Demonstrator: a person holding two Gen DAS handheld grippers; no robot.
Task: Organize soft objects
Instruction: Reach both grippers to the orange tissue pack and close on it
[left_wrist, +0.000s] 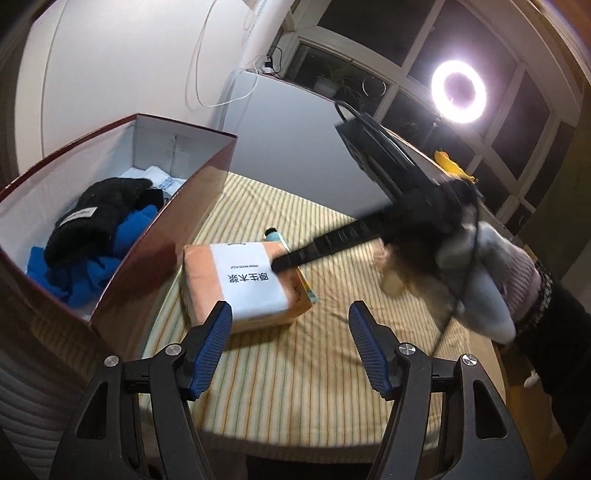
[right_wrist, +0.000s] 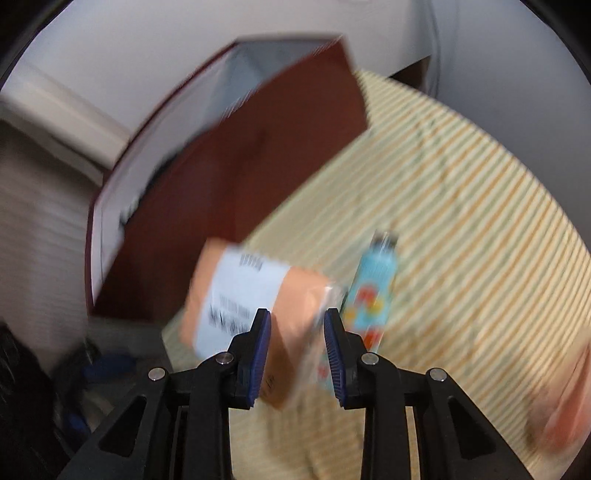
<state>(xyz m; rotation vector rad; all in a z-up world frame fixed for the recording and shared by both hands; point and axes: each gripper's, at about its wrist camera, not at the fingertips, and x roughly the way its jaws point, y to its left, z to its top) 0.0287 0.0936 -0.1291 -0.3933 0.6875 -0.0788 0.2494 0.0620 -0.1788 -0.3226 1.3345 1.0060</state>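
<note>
An orange tissue pack with a white label lies on the striped tablecloth, next to a dark red box. Inside the box are a black glove, blue cloth and a white item. My left gripper is open and holds nothing; its left finger stands in front of the pack's near edge. Blurred by motion, my right gripper hangs over the pack's right end. Its jaws stand a narrow gap apart with nothing pinched.
A turquoise patterned packet lies just right of the tissue pack. A peach-coloured object is at the cloth's right edge. A person's grey sleeve reaches in from the right. A ring light and a dark device are behind.
</note>
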